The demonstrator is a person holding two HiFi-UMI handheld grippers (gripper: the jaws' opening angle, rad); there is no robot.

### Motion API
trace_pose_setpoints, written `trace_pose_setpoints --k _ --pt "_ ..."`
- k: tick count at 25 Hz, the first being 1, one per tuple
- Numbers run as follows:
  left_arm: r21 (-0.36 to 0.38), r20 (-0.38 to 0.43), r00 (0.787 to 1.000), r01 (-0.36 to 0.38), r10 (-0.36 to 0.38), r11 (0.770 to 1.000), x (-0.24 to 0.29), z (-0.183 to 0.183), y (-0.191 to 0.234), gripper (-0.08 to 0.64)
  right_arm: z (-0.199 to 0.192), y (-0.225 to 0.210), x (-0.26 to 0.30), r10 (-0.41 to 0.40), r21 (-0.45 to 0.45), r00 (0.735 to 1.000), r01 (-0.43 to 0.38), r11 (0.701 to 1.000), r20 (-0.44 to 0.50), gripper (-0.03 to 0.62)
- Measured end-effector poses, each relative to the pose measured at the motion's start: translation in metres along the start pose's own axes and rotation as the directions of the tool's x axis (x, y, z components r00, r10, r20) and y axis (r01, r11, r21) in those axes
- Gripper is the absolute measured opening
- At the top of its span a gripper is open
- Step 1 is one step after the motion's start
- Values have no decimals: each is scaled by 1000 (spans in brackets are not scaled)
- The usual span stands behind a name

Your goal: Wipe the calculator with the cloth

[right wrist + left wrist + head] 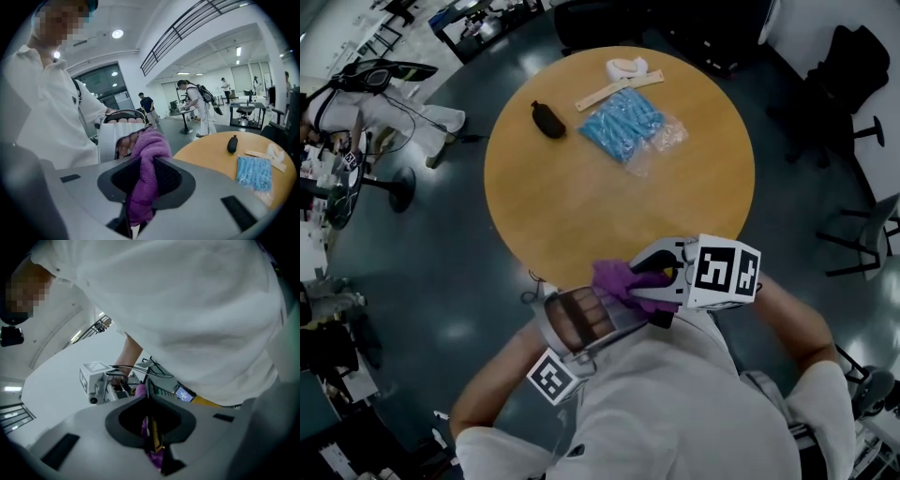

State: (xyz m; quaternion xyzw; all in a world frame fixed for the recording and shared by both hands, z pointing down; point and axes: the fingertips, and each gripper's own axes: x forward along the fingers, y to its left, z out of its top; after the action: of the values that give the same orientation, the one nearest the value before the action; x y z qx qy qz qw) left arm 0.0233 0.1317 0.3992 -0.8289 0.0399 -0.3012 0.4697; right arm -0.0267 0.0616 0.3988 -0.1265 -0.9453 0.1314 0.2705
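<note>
I hold a grey calculator with rows of brownish keys upright in front of my chest. My left gripper is shut on its lower edge; in the left gripper view the calculator shows edge-on between the jaws. My right gripper is shut on a purple cloth, which bunches out past the jaws and lies against the calculator. The right gripper's marker cube appears beyond the left gripper's jaws, and some purple cloth shows between them.
On the round wooden table ahead lie a black pouch-like object, a blue packet in clear plastic, a pale wooden strip and a white roll. Black chairs stand at the right; people stand far back.
</note>
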Motion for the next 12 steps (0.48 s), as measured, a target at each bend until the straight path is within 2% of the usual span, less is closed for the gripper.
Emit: trace_pose_setpoints --k 5,8,12 --pt "-54 9 1000 -1 1 999 -3 0 5 40 -20 -24 3 31 110 999 -35 993 31 91" --pt "-84 26 999 -25 27 996 -5 6 14 41 -35 -32 8 51 183 997 -60 981 55 91" --pt "-114 32 997 -65 69 991 -10 10 29 40 -60 -32 20 87 223 996 -92 971 30 91"
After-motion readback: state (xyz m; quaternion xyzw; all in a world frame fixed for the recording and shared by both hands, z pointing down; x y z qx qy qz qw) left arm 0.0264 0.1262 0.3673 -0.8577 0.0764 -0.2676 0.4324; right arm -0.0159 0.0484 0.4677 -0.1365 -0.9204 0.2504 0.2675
